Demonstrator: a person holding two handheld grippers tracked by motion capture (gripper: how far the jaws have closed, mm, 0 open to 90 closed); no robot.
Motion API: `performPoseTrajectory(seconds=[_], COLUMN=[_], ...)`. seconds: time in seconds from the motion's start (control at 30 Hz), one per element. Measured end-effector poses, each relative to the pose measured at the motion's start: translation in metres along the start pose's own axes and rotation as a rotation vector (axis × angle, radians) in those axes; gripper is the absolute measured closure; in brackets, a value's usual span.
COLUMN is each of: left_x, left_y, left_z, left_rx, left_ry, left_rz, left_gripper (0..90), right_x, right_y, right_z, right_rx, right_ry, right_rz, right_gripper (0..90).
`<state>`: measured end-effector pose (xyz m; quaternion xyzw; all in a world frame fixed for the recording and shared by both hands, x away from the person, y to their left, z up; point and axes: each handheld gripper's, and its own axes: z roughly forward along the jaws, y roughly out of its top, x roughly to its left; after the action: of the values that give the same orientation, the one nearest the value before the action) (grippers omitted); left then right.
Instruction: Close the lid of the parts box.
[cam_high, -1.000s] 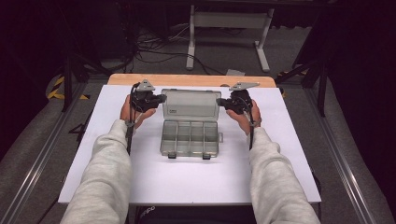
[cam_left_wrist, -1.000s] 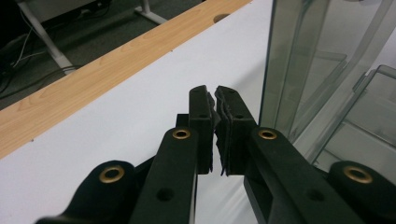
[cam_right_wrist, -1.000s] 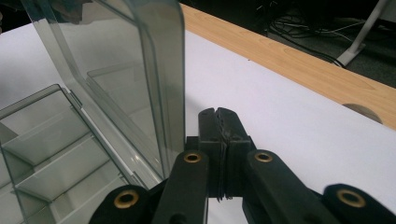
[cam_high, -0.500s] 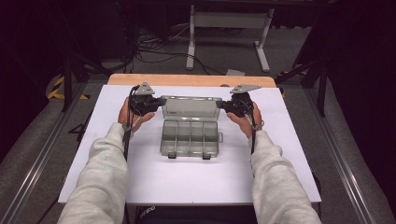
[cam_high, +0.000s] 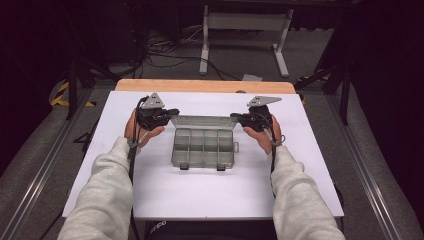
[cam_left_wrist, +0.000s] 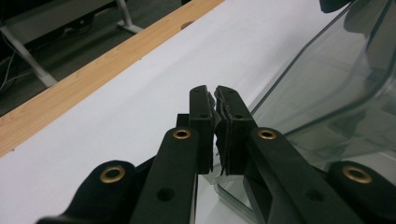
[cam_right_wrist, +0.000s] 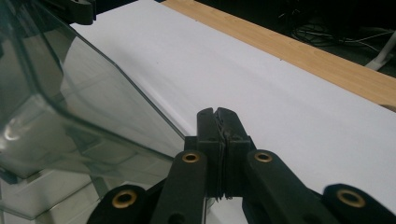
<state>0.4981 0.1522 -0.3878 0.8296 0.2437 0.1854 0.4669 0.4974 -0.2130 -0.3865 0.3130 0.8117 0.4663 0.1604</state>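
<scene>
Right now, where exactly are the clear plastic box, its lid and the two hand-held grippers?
Compartment box (cam_high: 202, 149), high view, on its divided tray.
Lid (cam_high: 204, 122), high view, middle of the raised clear panel.
Left gripper (cam_high: 174, 111), high view, at its jaw tips.
Right gripper (cam_high: 234, 116), high view, at its jaw tips.

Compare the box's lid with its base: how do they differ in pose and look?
The lid stands raised at the far edge, with the left gripper and right gripper at its corners; the base lies flat on the table. The lid is one plain clear panel; the base is split into compartments and carries two dark latches in front. Both are clear plastic.
</scene>
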Motion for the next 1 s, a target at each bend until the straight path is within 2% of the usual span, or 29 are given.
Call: performPoseTrajectory(seconds=[0.47,0.6,0.77,1.0], left_x=[-0.013,-0.017,-0.024,-0.031], left_y=[-0.007,-0.008,-0.009,-0.013], left_z=[-0.006,-0.007,-0.010,-0.011], left_rx=[-0.001,0.002,0.012,0.041], left_ry=[-0.023,-0.041,-0.050,-0.038], left_rz=[0.017,0.026,0.050,0.079], left_gripper=[85.2,84.8,84.7,84.6], right_x=[0.008,0.011,0.016,0.023], right_y=[-0.009,-0.012,-0.014,-0.018], right_z=[-0.009,-0.012,-0.016,-0.018], right_rx=[-0.001,-0.003,0.000,0.011], right_ry=[0.024,0.035,0.047,0.055], right_rz=[-0.014,-0.018,-0.034,-0.054], right_gripper=[89.7,90.0,90.0,90.0])
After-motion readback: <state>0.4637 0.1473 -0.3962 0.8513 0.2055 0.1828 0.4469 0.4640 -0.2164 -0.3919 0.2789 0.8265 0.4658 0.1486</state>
